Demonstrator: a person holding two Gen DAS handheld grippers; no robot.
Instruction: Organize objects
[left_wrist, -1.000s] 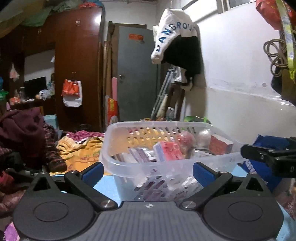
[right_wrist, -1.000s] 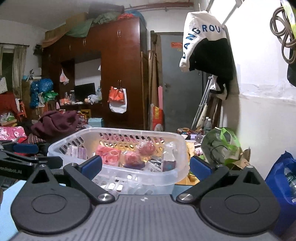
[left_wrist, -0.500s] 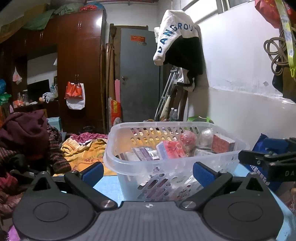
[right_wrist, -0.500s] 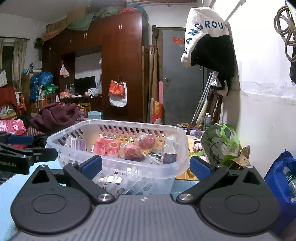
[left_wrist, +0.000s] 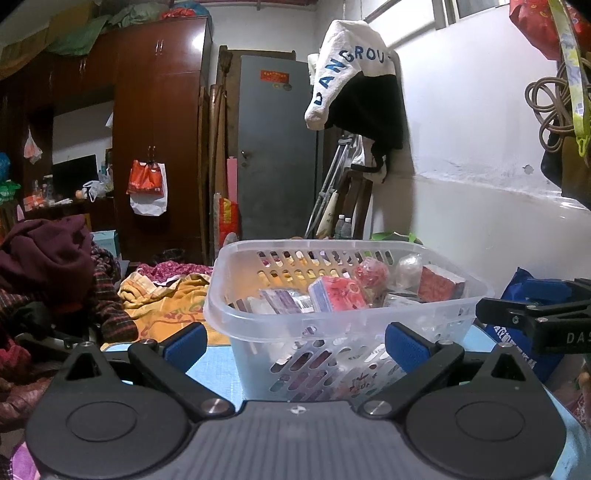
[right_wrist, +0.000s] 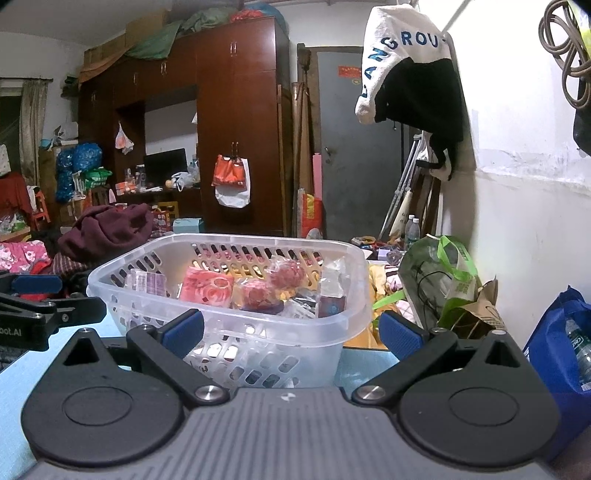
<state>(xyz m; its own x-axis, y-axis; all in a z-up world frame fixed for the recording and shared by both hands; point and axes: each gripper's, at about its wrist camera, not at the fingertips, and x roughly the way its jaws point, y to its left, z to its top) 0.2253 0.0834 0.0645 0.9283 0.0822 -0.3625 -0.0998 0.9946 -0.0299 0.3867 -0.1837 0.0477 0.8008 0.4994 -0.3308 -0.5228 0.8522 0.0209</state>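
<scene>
A clear perforated plastic basket (left_wrist: 258, 317) stands on a light blue table (left_wrist: 218, 376); it also shows in the right wrist view (right_wrist: 343, 321). It holds several packets, among them a red packet (left_wrist: 338, 295) and a round red wrapped item (right_wrist: 286, 273). My left gripper (left_wrist: 295, 343) is open and empty, just in front of the basket. My right gripper (right_wrist: 291, 332) is open and empty, also in front of the basket. Each gripper shows at the edge of the other's view.
A heap of clothes (left_wrist: 48, 266) and a yellow cloth (left_wrist: 166, 299) lie left of the table. A green bag (right_wrist: 439, 280) and a blue bag (right_wrist: 561, 343) stand on the right by the white wall. A wardrobe and a door are behind.
Both grippers have drawn back a little from the basket and tilted up slightly. Both stay open and empty. The basket has not moved.
</scene>
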